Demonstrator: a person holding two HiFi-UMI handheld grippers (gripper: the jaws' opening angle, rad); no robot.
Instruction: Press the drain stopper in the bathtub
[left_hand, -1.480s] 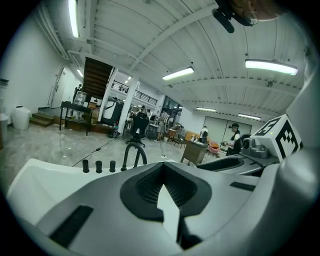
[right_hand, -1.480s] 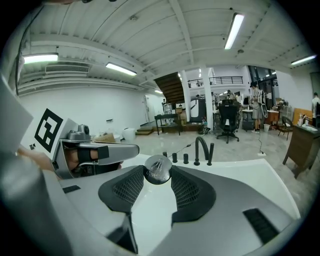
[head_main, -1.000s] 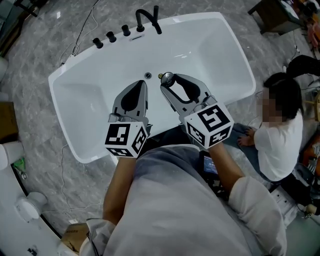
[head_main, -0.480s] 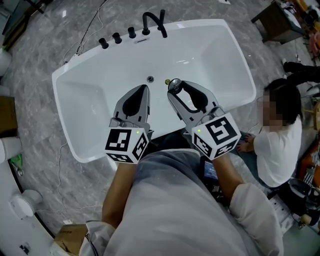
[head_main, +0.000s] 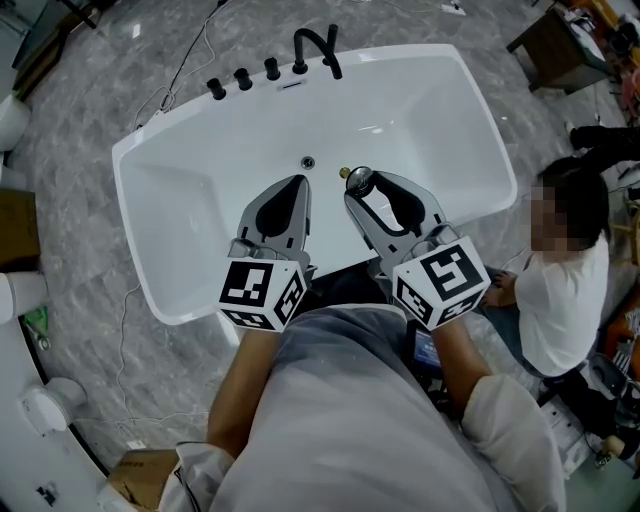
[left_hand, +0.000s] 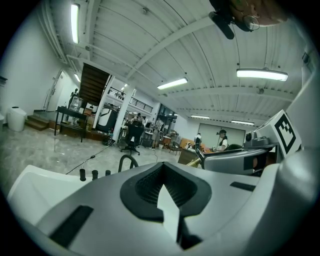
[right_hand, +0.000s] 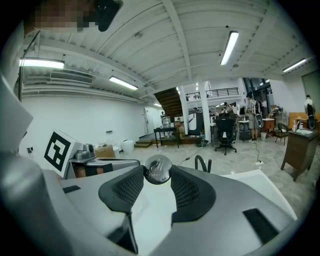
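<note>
A white bathtub (head_main: 190, 200) lies below me, its small round drain hole (head_main: 308, 162) in the floor near the far wall. My right gripper (head_main: 361, 182) is shut on a chrome drain stopper (head_main: 360, 180), held above the tub just right of the drain. In the right gripper view the stopper (right_hand: 158, 169) sits pinched between the tips of the right gripper (right_hand: 158, 174). My left gripper (head_main: 298, 182) hangs shut and empty just near of the drain. The left gripper (left_hand: 161, 167) shows its jaws closed tip to tip.
A black faucet (head_main: 315, 45) and several black knobs (head_main: 243, 78) line the tub's far rim. A person (head_main: 560, 270) sits on the floor at the right. A cable (head_main: 190, 55) runs over the marble floor. A cardboard box (head_main: 15, 240) stands at the left.
Both grippers have drifted a little to the right and toward me over the tub. The right one still holds the stopper; the left stays shut.
</note>
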